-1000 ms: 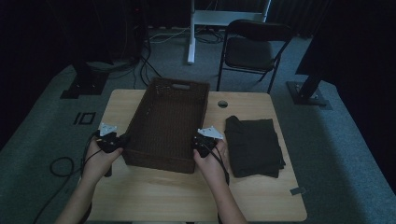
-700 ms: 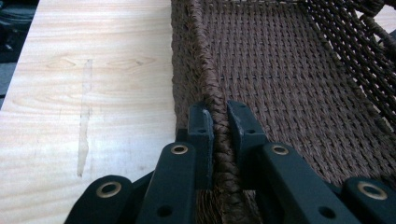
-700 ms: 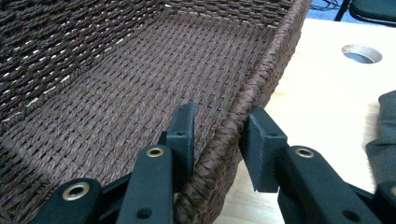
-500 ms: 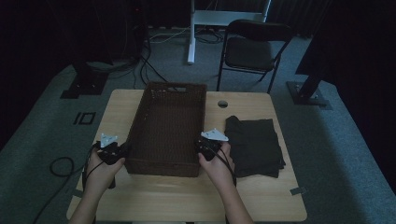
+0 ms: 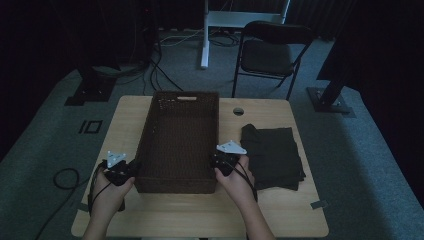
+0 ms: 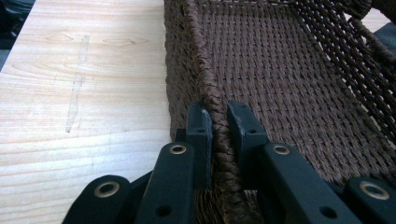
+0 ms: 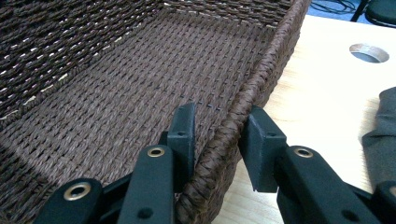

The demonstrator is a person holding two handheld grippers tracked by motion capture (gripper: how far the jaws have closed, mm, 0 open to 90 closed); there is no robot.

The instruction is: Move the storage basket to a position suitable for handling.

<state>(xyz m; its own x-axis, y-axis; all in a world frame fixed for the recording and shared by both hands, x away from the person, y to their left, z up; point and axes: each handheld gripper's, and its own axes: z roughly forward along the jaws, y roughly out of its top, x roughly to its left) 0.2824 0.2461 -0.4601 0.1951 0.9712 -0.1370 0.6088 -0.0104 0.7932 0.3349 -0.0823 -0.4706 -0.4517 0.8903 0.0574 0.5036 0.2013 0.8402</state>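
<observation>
A brown woven basket (image 5: pixel 177 135) lies lengthwise on the wooden table (image 5: pixel 125 120) with nothing in it. My left gripper (image 5: pixel 133 168) is shut on the basket's left rim near its front corner. In the left gripper view, the two black jaws (image 6: pixel 219 122) pinch the braided rim (image 6: pixel 205 79) from both sides. My right gripper (image 5: pixel 218 163) is shut on the right rim opposite. In the right gripper view, one jaw is inside the wall (image 7: pixel 261 74) and one outside, around the rim (image 7: pixel 219 133).
A dark folded cloth (image 5: pixel 272 155) lies on the table just right of the basket and my right hand, also at the right edge (image 7: pixel 380 140). A round cable hole (image 5: pixel 238 111) is behind it. A folding chair (image 5: pixel 267 52) stands beyond the table.
The basket has turned from a slant to square with the table and slid a little toward the front edge. Both hands came back with it, the left one more.
</observation>
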